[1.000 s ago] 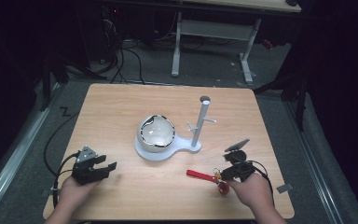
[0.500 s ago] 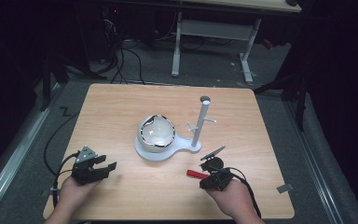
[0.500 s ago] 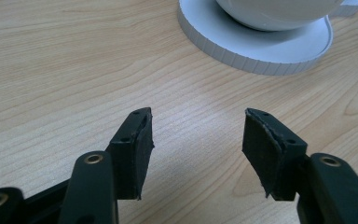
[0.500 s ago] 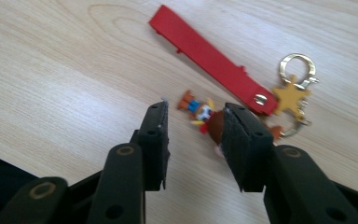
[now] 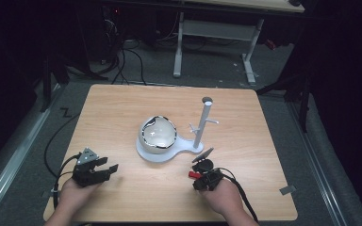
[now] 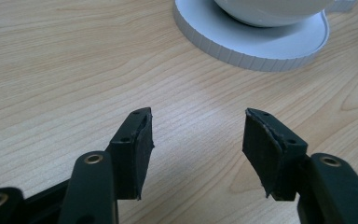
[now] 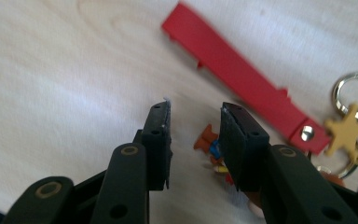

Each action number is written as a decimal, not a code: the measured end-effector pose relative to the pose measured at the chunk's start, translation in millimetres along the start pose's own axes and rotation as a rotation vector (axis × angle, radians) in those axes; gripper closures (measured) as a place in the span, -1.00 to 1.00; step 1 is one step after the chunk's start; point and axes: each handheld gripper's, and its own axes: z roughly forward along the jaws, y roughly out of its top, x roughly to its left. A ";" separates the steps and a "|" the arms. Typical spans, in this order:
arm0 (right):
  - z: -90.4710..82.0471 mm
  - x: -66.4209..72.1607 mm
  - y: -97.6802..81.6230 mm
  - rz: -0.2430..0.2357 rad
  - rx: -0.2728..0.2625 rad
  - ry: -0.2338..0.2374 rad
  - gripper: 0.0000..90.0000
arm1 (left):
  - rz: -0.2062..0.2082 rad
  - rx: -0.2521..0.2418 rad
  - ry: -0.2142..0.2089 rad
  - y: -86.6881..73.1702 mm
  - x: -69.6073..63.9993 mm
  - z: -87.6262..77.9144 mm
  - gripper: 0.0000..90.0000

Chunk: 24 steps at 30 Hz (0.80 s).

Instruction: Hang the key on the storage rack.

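Reaching toward the red strap keychain [image 7: 242, 77], your right gripper [image 5: 206, 178] sits at about five o'clock on the light wooden table [image 5: 122, 108], low over the small charms at the strap's ring end. Its jaws have just been closing and stand partly open; in the right gripper view a small orange-and-blue charm [image 7: 210, 147] lies between and just under them, but the pads do not visibly press on anything, so nothing is held yet. The flat red plastic strap runs away toward one o'clock in that view, ending at a silver rivet beside the silver key ring [image 7: 356, 95] and its gold star charm [image 7: 347, 130].

Your left gripper [image 5: 93, 169] rests at seven o'clock on the table, jaws wide apart and empty, pointing toward the white round base [image 6: 251, 44] of the stand, which carries the white bowl-shaped dome [image 5: 157, 134] and the white upright peg post [image 5: 202, 123] near the table's centre.

Risks from here, as judged:
- Closing on the loose charm alone may let the strap and ring dangle, swing or slip free on lifting.
- Pads coming down on the table first may push the keychain aside instead of catching it.
- A dangling strap carried toward twelve o'clock could snag the post's pegs or nudge the stand.
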 end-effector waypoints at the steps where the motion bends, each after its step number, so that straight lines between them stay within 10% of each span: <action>1: -0.1 0.4 -2.8 -0.004 0.001 -0.002 0.41 | -0.002 0.004 -0.001 -0.3 1.1 -0.3 -0.04; 7: -1.6 -7.0 -30.3 -0.058 0.062 0.009 0.43 | -0.001 0.008 -0.004 -0.6 -1.0 1.3 -0.04; 17: -5.1 -54.8 -49.1 0.023 0.116 -0.060 0.43 | 0.006 0.013 -0.003 -0.2 -2.0 2.8 -0.04; 24: -28.5 -71.9 -27.1 0.058 0.023 -0.009 0.19 | 0.006 0.015 -0.004 -0.5 -1.9 2.8 -0.04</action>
